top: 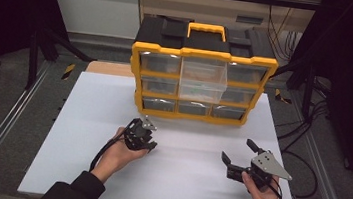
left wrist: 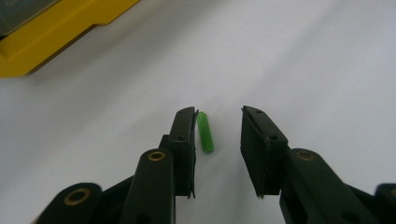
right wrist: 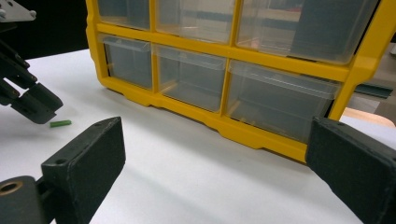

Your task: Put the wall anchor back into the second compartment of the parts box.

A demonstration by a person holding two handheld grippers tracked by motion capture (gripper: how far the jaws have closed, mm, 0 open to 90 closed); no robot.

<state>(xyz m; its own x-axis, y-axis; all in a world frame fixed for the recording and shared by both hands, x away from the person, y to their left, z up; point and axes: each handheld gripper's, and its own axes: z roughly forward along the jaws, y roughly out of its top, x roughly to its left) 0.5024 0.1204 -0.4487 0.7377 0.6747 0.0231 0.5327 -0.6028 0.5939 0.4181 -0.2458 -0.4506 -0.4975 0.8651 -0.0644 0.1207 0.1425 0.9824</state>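
At centre frame, the left gripper (left wrist: 218,116) has its jaws apart around a small green ribbed plastic plug (left wrist: 205,132) lying on the white table (left wrist: 303,70); the right gripper (top: 241,157), lower right, holds its jaws wide apart, empty.

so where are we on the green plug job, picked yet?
Done: one clear drawer of the yellow organizer already stands pulled out. In hand: the left gripper sits low over the green plug, which lies on the white table between the jaws, beside one of them, not clamped. Left: close, lift, probably drop it into that drawer. The right gripper waits open, holding nothing.
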